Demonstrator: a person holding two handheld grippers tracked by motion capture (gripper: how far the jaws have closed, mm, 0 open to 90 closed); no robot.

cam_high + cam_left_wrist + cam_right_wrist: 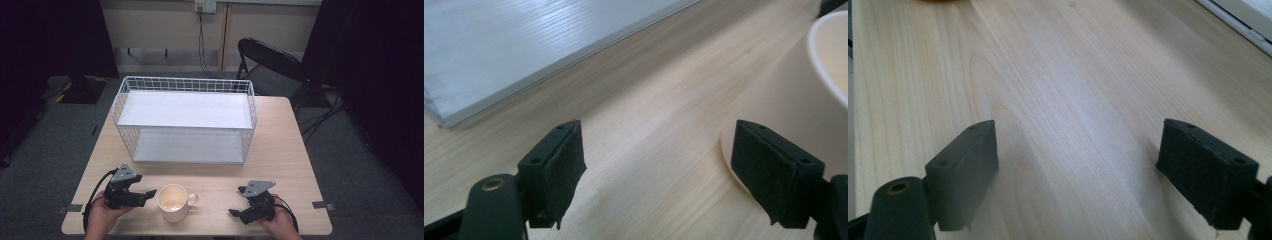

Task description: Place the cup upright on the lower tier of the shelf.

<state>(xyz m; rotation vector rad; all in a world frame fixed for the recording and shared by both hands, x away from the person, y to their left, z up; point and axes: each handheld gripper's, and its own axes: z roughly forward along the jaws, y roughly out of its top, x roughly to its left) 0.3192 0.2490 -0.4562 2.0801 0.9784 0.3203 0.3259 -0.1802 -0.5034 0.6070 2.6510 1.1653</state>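
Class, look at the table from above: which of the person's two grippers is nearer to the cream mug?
Left. The left gripper sits just beside the mug, on the side away from its handle, jaws open. The right gripper is farther off, past the handle side, with bare table between.

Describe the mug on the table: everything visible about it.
The mug is cream-coloured, looks ceramic, and stands upright near the table's front edge, its loop handle toward the right gripper. It looks empty inside. The left gripper, jaws open, sits right beside it; whether they touch is unclear. In the left gripper view its wall rises just past one jaw.
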